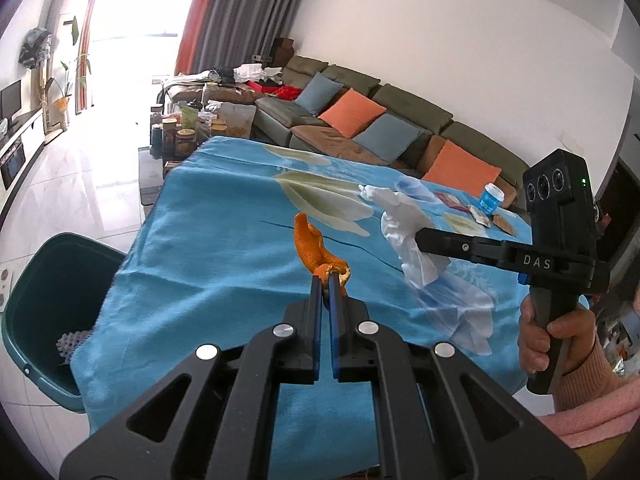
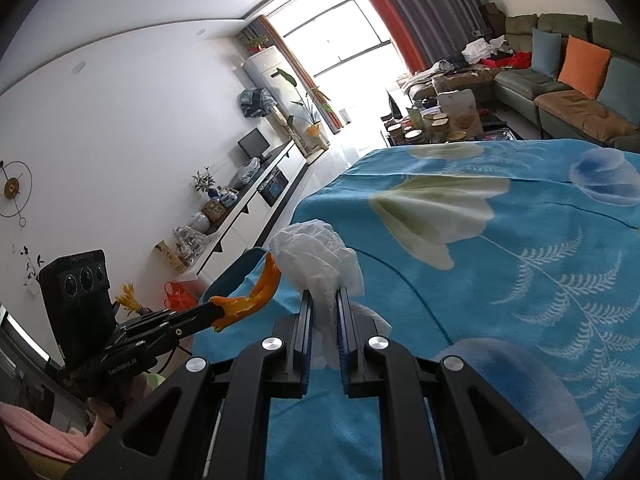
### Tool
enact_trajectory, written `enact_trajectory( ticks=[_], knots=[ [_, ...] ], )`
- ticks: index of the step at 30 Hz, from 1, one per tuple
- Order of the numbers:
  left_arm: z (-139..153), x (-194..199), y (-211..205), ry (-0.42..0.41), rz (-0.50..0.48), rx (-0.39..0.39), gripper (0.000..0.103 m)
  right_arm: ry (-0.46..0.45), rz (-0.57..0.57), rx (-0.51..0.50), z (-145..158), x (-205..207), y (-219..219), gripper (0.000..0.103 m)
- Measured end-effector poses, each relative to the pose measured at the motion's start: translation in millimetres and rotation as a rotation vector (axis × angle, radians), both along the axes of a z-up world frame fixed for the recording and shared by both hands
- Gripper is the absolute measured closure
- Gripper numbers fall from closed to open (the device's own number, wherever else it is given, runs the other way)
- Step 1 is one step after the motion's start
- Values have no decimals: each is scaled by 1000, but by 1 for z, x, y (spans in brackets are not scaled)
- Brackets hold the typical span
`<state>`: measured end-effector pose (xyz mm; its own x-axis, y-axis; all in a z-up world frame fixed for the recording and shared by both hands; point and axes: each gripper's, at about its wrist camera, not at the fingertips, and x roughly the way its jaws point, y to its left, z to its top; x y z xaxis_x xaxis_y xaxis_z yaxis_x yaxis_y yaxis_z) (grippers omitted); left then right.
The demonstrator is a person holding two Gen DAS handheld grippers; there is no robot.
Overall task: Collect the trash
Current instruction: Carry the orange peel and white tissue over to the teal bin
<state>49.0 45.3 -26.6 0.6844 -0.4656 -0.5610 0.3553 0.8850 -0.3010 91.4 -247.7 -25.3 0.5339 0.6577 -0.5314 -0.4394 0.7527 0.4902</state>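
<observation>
My left gripper is shut on an orange peel and holds it above the blue flowered tablecloth. My right gripper is shut on a crumpled white tissue, also lifted above the cloth. In the left wrist view the right gripper holds the tissue right of the peel. In the right wrist view the left gripper holds the peel near the table's left edge. A dark green trash bin stands on the floor by the table's left side, its rim behind the peel.
A blue paper cup and flat wrappers lie at the table's far right corner. A sofa with cushions runs behind the table. A low table with jars stands beyond the far edge. A white cabinet lines the wall.
</observation>
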Motion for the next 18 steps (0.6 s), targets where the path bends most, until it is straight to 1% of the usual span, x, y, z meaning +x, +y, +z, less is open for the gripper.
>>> enact_trajectory(
  ticks=[18],
  knots=[
    [6, -7, 21, -8, 57, -3, 99, 3, 56, -9, 1, 5, 26, 93]
  ],
)
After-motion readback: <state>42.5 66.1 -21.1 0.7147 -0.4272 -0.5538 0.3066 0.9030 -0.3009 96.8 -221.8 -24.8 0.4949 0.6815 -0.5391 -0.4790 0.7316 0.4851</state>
